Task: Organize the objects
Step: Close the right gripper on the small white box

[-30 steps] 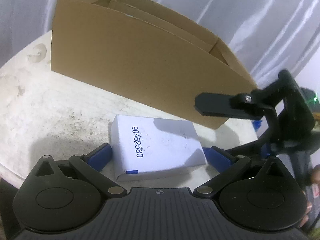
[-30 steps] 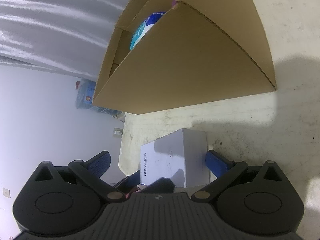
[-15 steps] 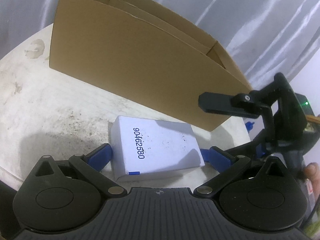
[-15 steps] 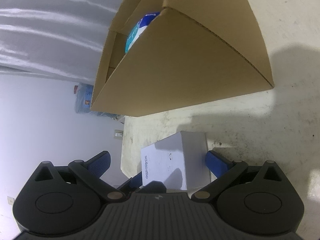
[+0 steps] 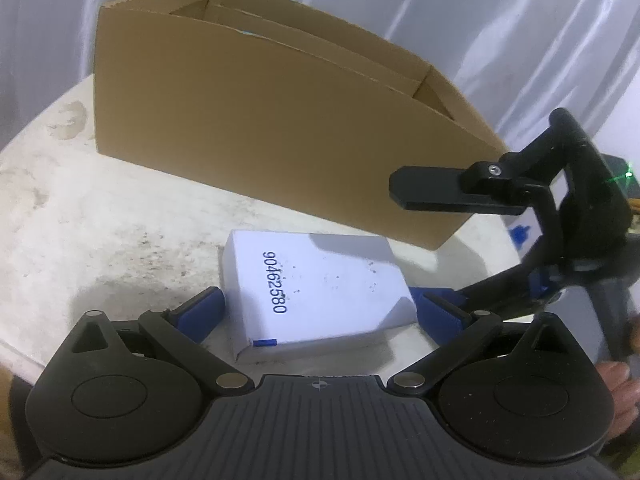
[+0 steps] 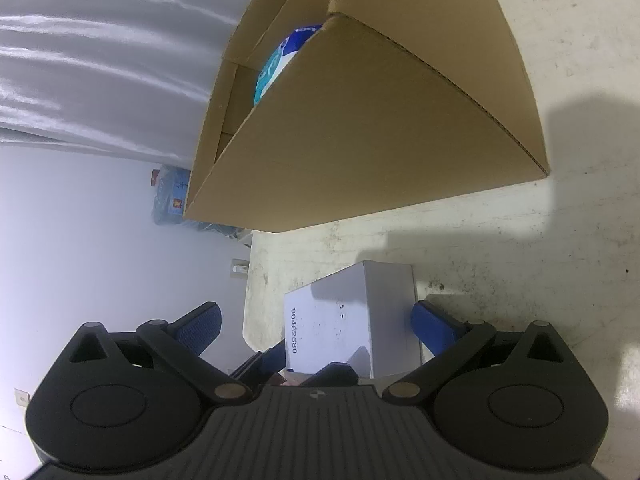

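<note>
Both hand-held grippers, the left hand-held gripper [image 5: 318, 310] and the right hand-held gripper [image 6: 316, 322], are straddling the white box [image 5: 320, 290] with pads spread wide, gripping nothing; closing together, they are risking a collision or skidding it off the near surface [image 5: 100, 240] edge. The box, numbered 90462580 and speckled, is lying flat just before the cardboard carton [image 5: 272, 128].

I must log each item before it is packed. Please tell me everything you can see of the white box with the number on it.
The white box is a small, flat rectangular carton, apparently cardboard, closed, with "90462580" printed in dark blue on top and a small blue mark at one edge. Its top is speckled with dark spots. It lies flat on the stained table, in front of the brown cardboard box, apart from it. The left gripper straddles it, open; its blue pads look close but contact is unclear.
</note>
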A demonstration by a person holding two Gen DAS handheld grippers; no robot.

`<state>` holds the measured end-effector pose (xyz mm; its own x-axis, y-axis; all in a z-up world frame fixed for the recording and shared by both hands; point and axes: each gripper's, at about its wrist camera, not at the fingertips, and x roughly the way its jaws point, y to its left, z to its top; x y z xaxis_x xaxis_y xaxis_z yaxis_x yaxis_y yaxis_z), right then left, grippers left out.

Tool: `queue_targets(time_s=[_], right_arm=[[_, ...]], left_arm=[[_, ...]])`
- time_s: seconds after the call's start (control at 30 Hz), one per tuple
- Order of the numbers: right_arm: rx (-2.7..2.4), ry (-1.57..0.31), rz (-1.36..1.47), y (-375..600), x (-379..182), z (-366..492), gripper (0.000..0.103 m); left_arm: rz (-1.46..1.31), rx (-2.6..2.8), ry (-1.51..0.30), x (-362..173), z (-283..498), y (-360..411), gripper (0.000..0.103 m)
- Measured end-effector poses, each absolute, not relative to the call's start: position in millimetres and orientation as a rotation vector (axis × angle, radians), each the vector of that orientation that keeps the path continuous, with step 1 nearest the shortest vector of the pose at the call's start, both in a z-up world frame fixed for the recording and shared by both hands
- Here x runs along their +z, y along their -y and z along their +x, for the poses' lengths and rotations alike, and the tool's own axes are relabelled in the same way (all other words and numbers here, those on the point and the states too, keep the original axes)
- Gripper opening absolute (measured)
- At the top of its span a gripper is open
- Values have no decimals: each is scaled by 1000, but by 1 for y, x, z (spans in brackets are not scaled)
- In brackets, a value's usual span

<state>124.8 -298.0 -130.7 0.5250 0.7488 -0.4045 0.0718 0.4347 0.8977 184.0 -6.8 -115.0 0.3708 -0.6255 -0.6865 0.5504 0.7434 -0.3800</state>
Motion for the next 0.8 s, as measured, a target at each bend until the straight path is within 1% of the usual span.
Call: queue_targets(time_s=[0.1,0.23,0.37,0.53,0.6,0.7,0.73,0.8], right_arm=[[522,-945,1048,299,-130,123,103],[546,-928,1029,299,-130,119,103],[543,-933,996,297,-127,118,103],[557,-930,951,292,-124,116,103],[550,-945,937,293,-122,114,103],[500,-931,815,291,-110,106,102],[490,-919,784,291,-106,103,100],[474,-895,738,290,-100,97,96]], left_arm=[[-84,-692,-921,-112,180,10,103],[34,-673,-852,-105,165,18,103],[104,-654,-821,-100,154,22,102],[90,-640,-804,-94,142,18,101],[89,-640,-795,-92,137,16,99],[73,-641,-795,-93,135,12,95],[76,-642,-797,-93,136,13,93],[89,-639,-804,-94,138,15,87]])
